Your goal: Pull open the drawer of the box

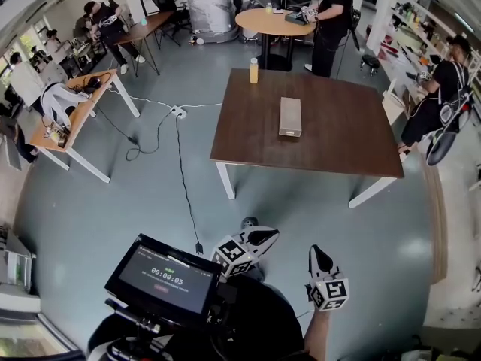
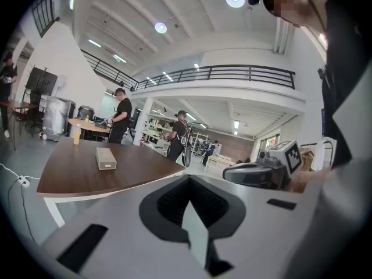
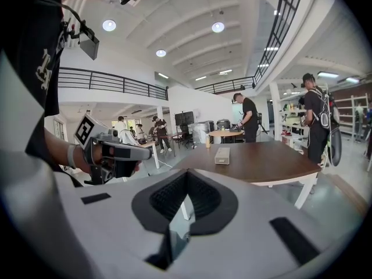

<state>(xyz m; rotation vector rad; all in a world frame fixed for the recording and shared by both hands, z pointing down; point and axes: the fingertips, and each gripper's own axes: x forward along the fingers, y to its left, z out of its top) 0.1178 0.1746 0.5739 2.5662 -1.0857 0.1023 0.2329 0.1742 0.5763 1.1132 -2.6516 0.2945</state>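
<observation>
**Workshop hall: box far ahead, grippers empty**

Open workshop floor separates the person from the brown table [image 1: 338, 138]. The box [image 1: 290, 116] lies on it, well ahead of both grippers, its long axis running away from them. The left gripper [image 1: 264, 237] and right gripper [image 1: 319, 256] have jaws together, holding nothing. The right seems better lined up.

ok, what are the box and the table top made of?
Box: pale grey-beige, matte; cardboard, wood or plastic, too small to tell. Table top: dark brown with soft sheen, probably wood veneer or laminate. Legs: white, likely painted.
</observation>
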